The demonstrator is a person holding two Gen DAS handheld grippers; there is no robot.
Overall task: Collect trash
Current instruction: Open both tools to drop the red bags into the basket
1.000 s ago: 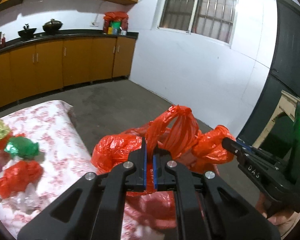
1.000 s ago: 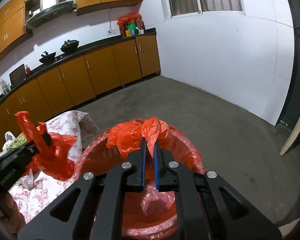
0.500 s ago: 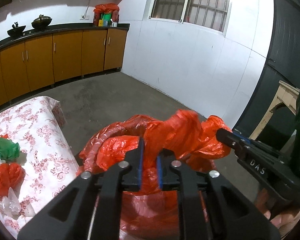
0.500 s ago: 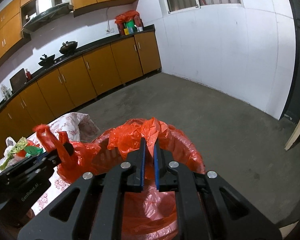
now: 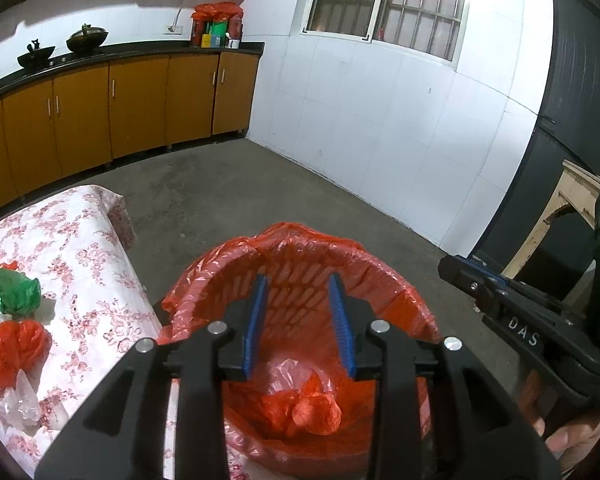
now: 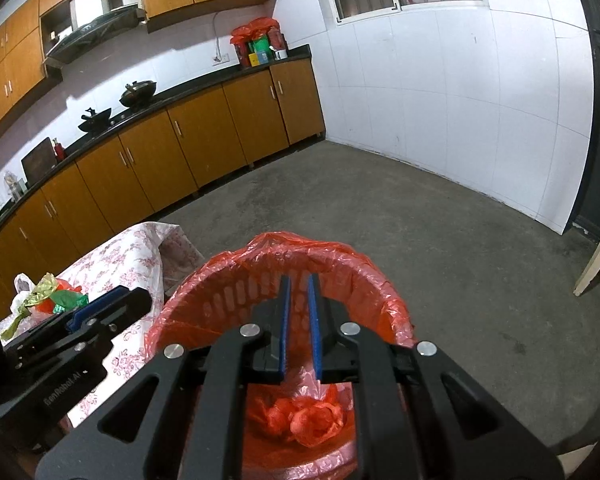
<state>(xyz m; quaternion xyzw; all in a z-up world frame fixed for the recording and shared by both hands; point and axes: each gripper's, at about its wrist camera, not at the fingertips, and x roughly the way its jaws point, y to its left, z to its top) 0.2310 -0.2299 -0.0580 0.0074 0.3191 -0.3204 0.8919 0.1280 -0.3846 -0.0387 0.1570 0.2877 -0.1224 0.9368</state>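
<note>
Beside the near right edge of a floral-clothed table (image 5: pixel 80 264) stands a red slatted bin (image 5: pixel 300 280) lined with a red plastic bag (image 6: pixel 312 248), a crumpled red bag of trash (image 5: pixel 308 410) lying at its bottom. Above it the left gripper (image 5: pixel 298 320) hangs with jaws opening and nothing between them. Only the right wrist view shows the right gripper (image 6: pixel 298 328) head-on: jaws a narrow slit apart, empty. More trash stays on the table: a red bundle (image 5: pixel 12 344), a green wad (image 5: pixel 12 292), and a gold scrap (image 6: pixel 40 284) clear in the right view alone.
</note>
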